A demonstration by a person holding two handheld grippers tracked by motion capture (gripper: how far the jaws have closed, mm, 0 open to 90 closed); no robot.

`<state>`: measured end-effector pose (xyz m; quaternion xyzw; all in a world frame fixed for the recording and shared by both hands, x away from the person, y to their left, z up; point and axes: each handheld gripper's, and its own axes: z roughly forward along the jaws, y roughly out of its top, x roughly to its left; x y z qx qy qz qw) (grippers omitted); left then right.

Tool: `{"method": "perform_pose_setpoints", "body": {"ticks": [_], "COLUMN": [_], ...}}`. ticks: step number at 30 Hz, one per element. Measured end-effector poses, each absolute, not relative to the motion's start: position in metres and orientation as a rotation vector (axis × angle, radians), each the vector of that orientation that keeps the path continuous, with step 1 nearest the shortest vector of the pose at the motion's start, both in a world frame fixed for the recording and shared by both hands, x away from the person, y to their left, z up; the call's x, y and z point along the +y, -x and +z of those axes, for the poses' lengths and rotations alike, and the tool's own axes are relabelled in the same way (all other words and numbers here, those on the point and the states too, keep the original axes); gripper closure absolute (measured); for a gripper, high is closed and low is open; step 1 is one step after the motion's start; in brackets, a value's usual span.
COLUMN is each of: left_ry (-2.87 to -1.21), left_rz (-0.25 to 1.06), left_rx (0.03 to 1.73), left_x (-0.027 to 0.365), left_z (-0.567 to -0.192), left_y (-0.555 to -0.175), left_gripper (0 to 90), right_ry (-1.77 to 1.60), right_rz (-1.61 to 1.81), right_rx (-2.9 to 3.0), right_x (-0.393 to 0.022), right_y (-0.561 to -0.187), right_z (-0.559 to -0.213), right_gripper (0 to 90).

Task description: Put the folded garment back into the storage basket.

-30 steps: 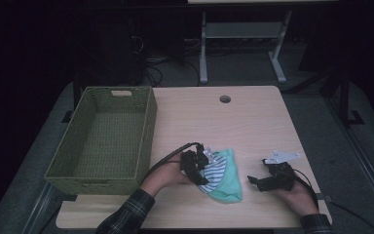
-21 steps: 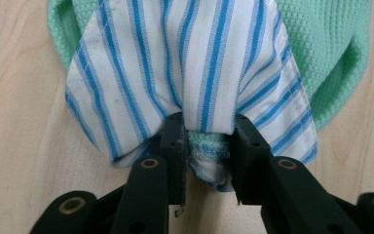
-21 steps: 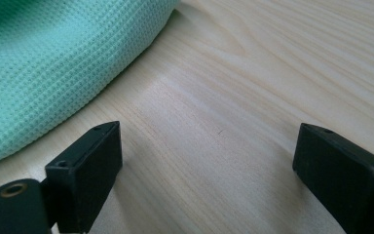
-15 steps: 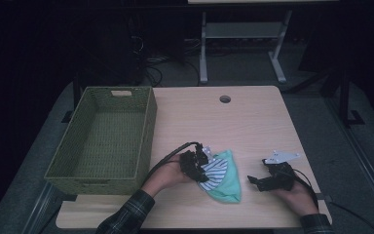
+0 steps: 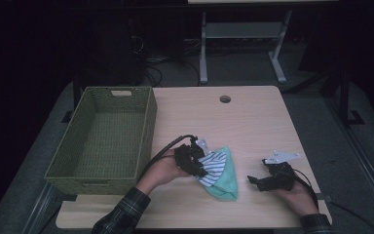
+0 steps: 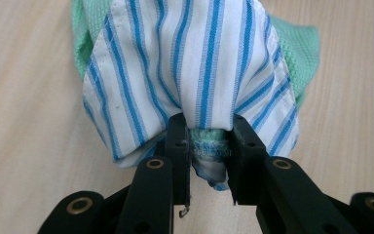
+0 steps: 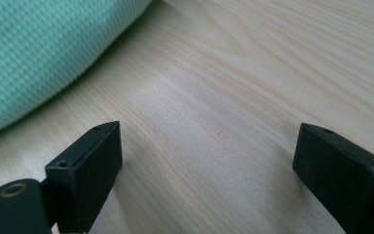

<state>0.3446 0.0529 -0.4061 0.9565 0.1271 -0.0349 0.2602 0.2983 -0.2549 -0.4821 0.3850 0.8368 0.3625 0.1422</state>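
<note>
The left gripper [image 5: 200, 168] has its jaws pinched on a gathered fold of cloth — the striped cloth [image 6: 190, 73], white with blue lines, and under it the green cloth [image 5: 226, 180], a waffle-knit piece whose edge also shows caught between the pads in the left gripper view. Those jaws have just been closing, and the bunch of fabric now sits clamped between them. On the table [image 5: 253, 126] the bundle lies near the front edge, at about 6 o'clock from the table's centre, with the woven basket [image 5: 102, 141] off at 9 o'clock, well apart from it.

The right gripper [image 5: 253, 181] rests at roughly 3 o'clock from the cloths, near but not touching, jaws spread wide with nothing between them; its own view has bare wood ahead and the green cloth at 10 o'clock.

Both pieces look light, limp and soft — they will sag and trail from wherever they are held, and two layers pinched together may slide apart. The thick gathered fold looks the safest place to hold, as a thin single edge could slip out. Nothing here is fragile, so a firm squeeze should do no harm
</note>
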Motion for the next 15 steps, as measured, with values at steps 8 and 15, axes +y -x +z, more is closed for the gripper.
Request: {"method": "perform_pose_setpoints", "body": {"ticks": [8,15], "left_ry": [-2.562,-2.535], "left_rz": [-0.084,-0.072], "left_rx": [0.342,0.352], "left_x": [0.056,0.063], "left_z": [-0.382,-0.365], "left_y": [-0.348,-0.354], "left_gripper": [73.3,73.2], "right_ry": [-1.11,-1.108], "right_rz": [1.046,1.046], "right_rx": [2.415,2.415], "right_x": [-0.255,-0.255], "right_y": [-0.298,-0.298], "right_z": [-0.482,-0.482], "right_gripper": [10.2,10.3]}}
